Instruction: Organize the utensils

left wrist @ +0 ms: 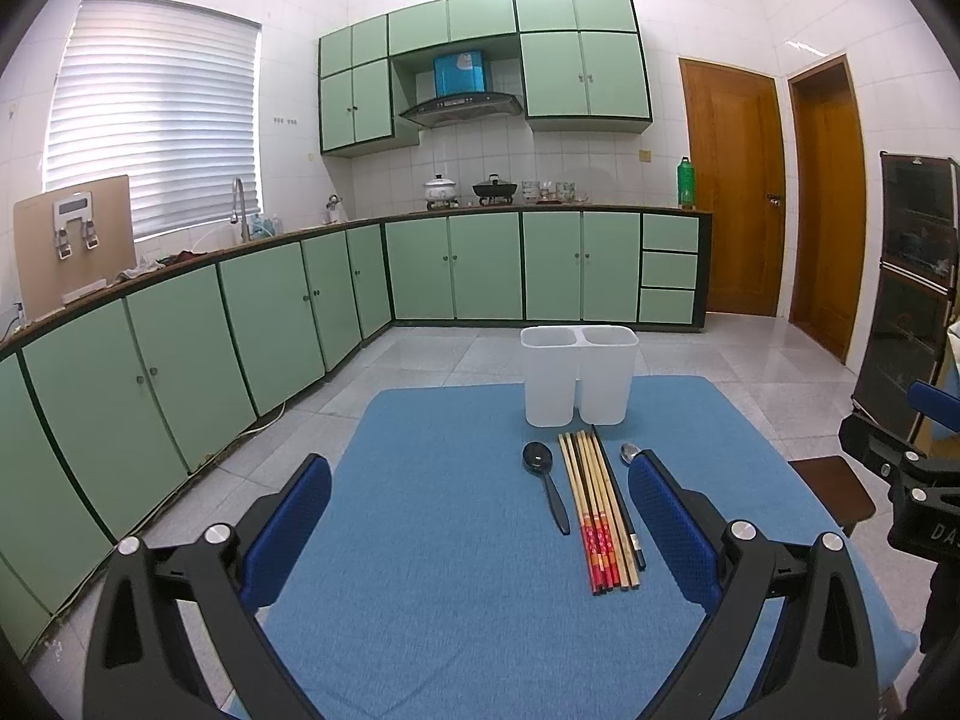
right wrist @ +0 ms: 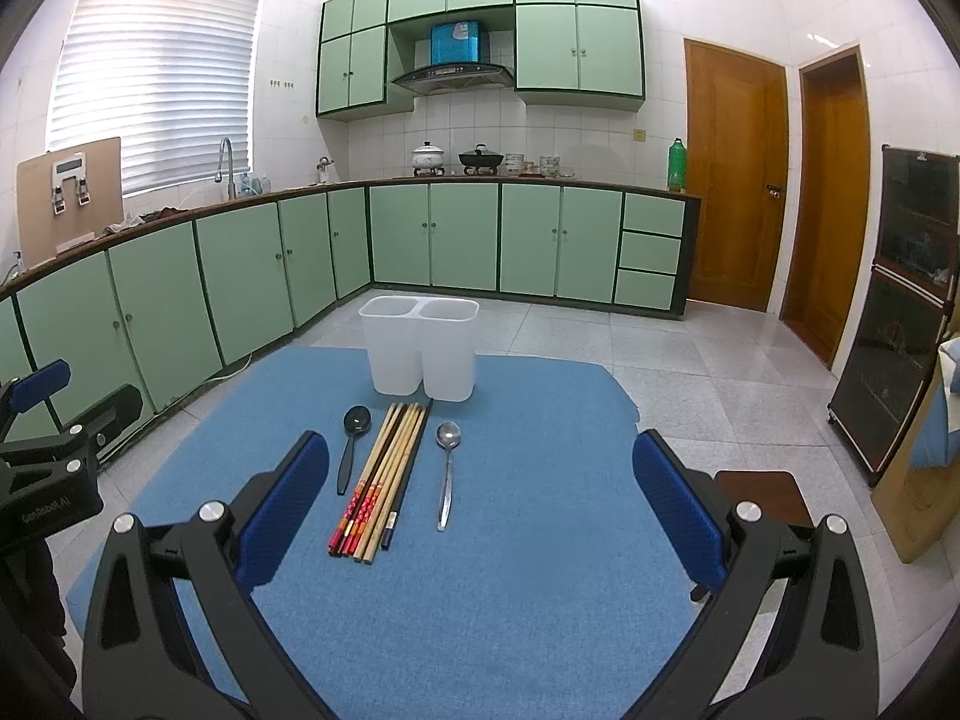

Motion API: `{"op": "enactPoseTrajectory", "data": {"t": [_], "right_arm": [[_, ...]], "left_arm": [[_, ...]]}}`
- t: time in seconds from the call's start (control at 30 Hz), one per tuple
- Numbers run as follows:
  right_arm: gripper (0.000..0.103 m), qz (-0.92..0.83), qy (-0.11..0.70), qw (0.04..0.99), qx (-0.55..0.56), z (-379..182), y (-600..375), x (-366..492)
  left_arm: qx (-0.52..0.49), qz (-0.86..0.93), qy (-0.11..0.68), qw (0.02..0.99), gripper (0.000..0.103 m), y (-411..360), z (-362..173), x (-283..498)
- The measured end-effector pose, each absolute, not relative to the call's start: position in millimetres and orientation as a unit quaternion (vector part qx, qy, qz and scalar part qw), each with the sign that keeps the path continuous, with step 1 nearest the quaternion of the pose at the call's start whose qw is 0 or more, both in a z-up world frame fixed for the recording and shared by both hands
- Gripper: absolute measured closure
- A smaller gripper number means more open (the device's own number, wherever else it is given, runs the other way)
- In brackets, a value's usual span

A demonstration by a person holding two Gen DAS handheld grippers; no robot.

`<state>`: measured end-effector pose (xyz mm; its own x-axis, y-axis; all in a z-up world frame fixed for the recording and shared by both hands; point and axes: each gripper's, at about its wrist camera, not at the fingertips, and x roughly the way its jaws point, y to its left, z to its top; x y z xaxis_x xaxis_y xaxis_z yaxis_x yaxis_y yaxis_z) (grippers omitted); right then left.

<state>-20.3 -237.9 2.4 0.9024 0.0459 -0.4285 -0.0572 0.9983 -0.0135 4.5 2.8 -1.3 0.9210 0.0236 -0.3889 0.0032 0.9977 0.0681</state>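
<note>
Both hand-held grippers — left (left wrist: 480, 525), right (right wrist: 480, 510) — are spread, empty. Mid-frame, chopsticks (right wrist: 384, 474) between two spoons (right wrist: 447, 468): light, stiff, probably slippery — pinch mid-shaft.

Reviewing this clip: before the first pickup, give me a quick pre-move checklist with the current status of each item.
1. Left gripper open, holding nothing: ok.
2. Right gripper open, holding nothing: ok.
3. Two-compartment white holder upright at the far side of the blue mat: ok.
4. Holder compartments free of contents: cannot tell, interiors not visible.
5. Black spoon, chopsticks and metal spoon lying flat, unobstructed: ok.
6. Chopsticks separable singly: not ok, bundled side by side.
</note>
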Motion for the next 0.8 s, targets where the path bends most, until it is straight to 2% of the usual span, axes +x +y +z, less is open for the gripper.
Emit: {"op": "enactPoseTrajectory", "data": {"t": [0.8], "right_arm": [[0.005, 0.026, 0.225, 0.974, -0.016, -1.1, -238.3, -16.9]], "left_arm": [[0.034, 0.006, 0.199, 0.979, 0.006, 3.6, -2.4, 3.7]]}}
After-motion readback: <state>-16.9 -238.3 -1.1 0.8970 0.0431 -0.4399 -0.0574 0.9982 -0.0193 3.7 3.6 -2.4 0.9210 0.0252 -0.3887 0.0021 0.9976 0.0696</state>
